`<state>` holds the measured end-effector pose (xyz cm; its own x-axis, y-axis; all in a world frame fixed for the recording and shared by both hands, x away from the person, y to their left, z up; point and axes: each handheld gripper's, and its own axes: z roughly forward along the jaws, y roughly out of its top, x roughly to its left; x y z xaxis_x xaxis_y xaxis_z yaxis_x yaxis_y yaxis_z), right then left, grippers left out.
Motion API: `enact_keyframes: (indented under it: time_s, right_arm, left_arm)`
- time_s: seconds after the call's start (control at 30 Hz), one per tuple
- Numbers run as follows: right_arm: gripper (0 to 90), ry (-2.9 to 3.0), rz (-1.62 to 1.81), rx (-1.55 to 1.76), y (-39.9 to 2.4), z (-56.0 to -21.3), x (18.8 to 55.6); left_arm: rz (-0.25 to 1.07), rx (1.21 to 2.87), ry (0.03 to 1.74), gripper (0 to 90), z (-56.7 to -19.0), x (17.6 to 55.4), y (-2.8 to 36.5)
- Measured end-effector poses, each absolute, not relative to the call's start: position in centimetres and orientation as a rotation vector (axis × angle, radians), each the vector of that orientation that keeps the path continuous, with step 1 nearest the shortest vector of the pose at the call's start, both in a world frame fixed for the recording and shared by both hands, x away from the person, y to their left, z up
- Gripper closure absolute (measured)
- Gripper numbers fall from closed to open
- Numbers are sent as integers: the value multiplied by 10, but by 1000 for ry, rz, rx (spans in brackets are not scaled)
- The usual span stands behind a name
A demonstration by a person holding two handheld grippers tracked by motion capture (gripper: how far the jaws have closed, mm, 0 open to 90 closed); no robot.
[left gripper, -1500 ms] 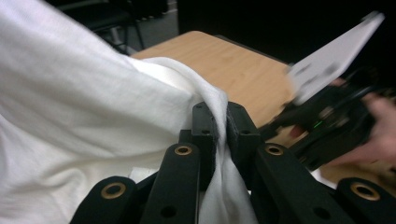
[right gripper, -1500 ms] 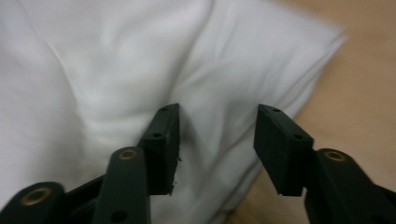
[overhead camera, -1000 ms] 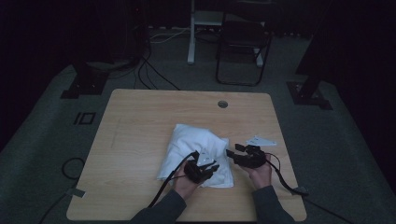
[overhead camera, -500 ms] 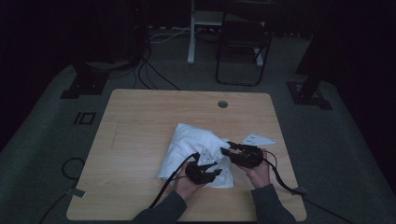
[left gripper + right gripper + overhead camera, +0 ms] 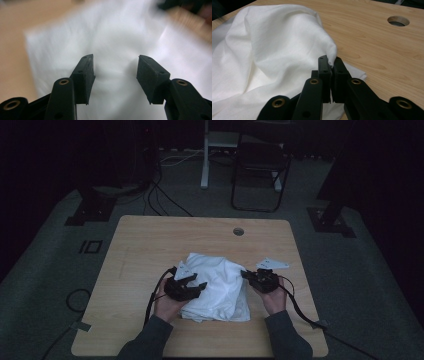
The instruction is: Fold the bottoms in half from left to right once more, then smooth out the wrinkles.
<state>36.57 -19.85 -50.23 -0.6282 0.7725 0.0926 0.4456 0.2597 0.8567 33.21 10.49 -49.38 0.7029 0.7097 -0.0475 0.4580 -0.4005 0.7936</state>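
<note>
A white cloth [image 5: 216, 287] lies rumpled in soft folds on the near middle of the wooden table [image 5: 150, 245], thick and layered at its near edge, with one fold drawn up into a rounded peak on its right side. The right gripper [image 5: 331, 65] has just closed its jaws and pinches that raised fold tight between its pads, while the left gripper [image 5: 115, 72] has just been opening and hovers over the cloth's left part, jaws about half apart with nothing gripped

No readable text, labels, nos. or signs anywhere in pics.
</note>
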Motion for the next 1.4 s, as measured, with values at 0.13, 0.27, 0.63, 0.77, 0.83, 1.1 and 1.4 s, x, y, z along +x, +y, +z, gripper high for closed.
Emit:
enact_keyframes:
  time_s: [0.13,0.27,0.63,0.77,0.83,1.1,1.4]
  right_arm:
    - [632,2194,1339,1087,-201,-498,366]
    - [508,2145,1380,1067,-199,-485,364]
    - [854,2301,1143,987,-167,-491,383]
    - [862,2269,1153,1077,-181,-494,389]
    - [870,2220,1089,1113,-189,-495,390]
    - [844,2168,994,1164,-201,-497,386]
    - [549,2114,1137,1132,-206,-479,357]
  left_arm:
    - [386,2075,911,451,-521,329,97]
    - [459,2084,911,451,-524,325,90]
    - [589,2086,875,454,-538,316,84]
    - [614,2076,865,457,-540,313,84]
    - [608,2071,864,457,-540,313,85]
    - [598,2052,871,457,-540,312,87]
    - [610,2027,879,449,-537,307,86]
